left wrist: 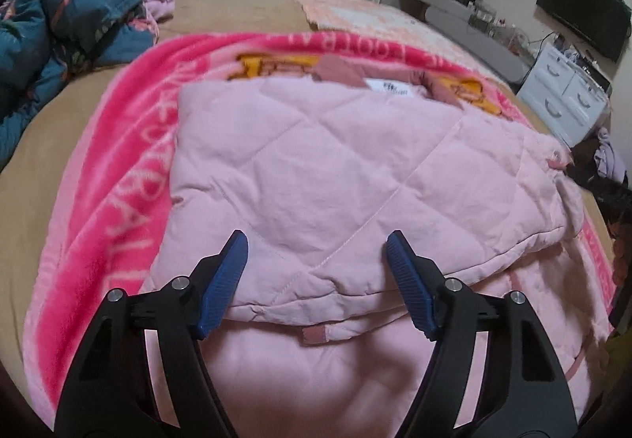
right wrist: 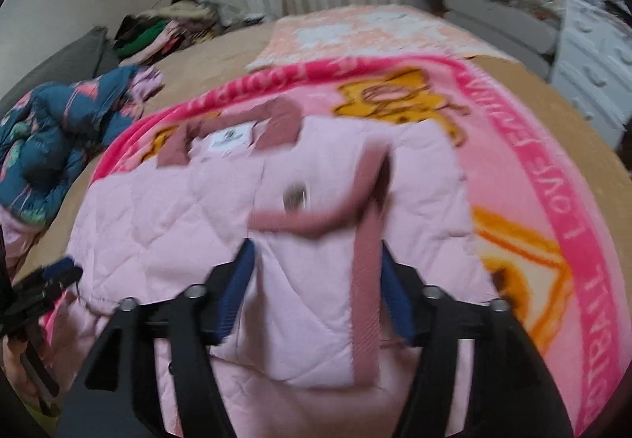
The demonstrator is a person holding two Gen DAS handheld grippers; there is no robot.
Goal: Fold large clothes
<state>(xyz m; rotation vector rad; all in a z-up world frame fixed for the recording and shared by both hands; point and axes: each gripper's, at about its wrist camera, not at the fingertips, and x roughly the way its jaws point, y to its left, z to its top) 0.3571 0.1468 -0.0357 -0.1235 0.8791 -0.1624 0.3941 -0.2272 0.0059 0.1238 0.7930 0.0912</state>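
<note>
The pink quilted jacket (left wrist: 316, 177) lies partly folded on the pink blanket (left wrist: 118, 145) on the bed (left wrist: 221, 7). The left gripper (left wrist: 316, 260) hangs over its near folded edge, jaws apart, holding nothing. The right gripper (right wrist: 314, 272) – blurred, so less sure – seems open too, a darker trim band (right wrist: 365, 280) between its fingers. A fold looks just laid; next comes a fresh grip on an edge to fold again.
</note>
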